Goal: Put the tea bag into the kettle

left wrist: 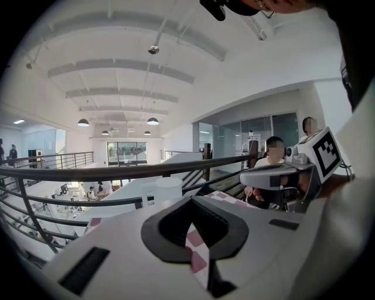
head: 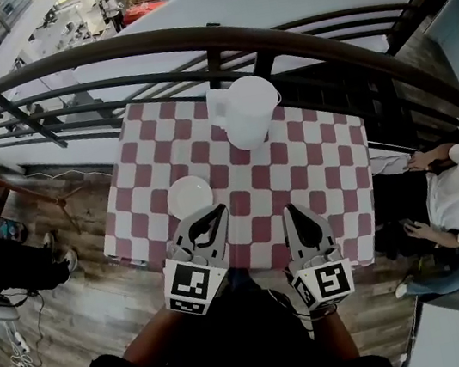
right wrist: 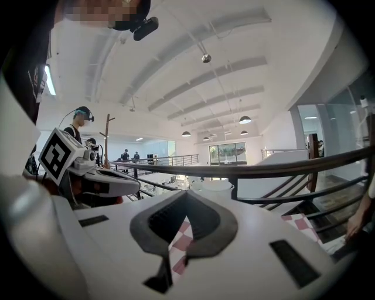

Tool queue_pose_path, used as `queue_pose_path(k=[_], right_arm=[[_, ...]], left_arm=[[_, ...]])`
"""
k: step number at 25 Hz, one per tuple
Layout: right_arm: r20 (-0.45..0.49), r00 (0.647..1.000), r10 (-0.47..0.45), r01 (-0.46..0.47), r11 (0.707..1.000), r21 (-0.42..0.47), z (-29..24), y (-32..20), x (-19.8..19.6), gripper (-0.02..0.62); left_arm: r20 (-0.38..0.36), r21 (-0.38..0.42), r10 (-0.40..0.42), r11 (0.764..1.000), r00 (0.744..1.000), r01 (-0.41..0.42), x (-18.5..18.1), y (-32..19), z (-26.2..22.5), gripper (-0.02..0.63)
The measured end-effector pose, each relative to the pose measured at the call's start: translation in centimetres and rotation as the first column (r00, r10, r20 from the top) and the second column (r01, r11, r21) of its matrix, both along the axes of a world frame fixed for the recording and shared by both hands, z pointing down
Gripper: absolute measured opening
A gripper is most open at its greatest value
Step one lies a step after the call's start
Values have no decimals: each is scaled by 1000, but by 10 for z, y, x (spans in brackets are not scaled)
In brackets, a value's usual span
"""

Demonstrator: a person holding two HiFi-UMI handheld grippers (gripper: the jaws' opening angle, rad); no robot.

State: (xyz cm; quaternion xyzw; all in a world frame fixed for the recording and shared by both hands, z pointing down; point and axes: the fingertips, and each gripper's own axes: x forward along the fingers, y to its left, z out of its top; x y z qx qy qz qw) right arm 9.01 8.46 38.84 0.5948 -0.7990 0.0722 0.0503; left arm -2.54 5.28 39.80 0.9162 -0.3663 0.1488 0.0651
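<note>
My left tool (head: 214, 216) hangs over the near edge of the tabletop (head: 330, 161), jaws closed tip to tip on nothing, just beside a white saucer (head: 190, 196). I can't make out the tea bag. It may lie on that saucer, too small to tell, or already sit inside the white kettle (head: 249, 109) at the far edge. My right tool (head: 293, 211) is likewise pinched shut and empty. Any reach toward the kettle wants care, I judge, since it stands close by the railing (head: 104, 55). The cloth is red-and-white checked, over a plank floor (head: 85, 307), and a seated person (head: 453, 193) is at right.
</note>
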Motion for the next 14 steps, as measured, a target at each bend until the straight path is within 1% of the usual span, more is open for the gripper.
queue_pose_path(k=[5,14], right_arm=[[-6,1000,17,-17,1000,18,-5,21,-1,12],[-8,1000,30,-29,999,29,-9,65,-20,12]], left_arm=[[-4,5,10,1000,1000,-10,-3,20,-1,-2],[-10,-3,22,1000,1000,-22,-18,66,-1,-2]])
